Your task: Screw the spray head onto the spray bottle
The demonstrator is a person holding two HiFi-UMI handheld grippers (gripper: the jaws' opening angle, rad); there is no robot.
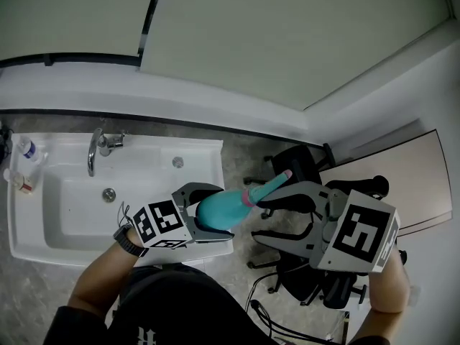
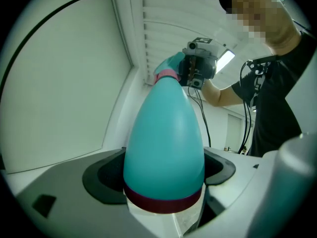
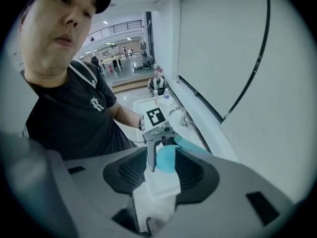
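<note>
**A:** Where is the bottle?

**B:** The left gripper (image 2: 163, 180) clamps the wide base of the teal egg-shaped plastic spray bottle (image 1: 224, 208), held in the air by the right end of the white sink (image 1: 205, 149).

**A:** And the right gripper (image 3: 162, 170)?

**B:** Its jaws are closed on the teal spray head with pink collar (image 1: 267, 186). I judge this is the screwing step. Next it should twist around the neck and keep straight.

The left tool (image 1: 214, 214) is gripping the teal spray bottle (image 1: 221, 208) and holding it level over the right front corner of the white sink (image 1: 29, 241). The right tool (image 1: 264, 218) is meeting it from the right, its upper jaw lying against the teal spray head (image 1: 273, 185) past a pink collar. Black office chairs (image 1: 298, 162) are standing on the floor below.
</note>
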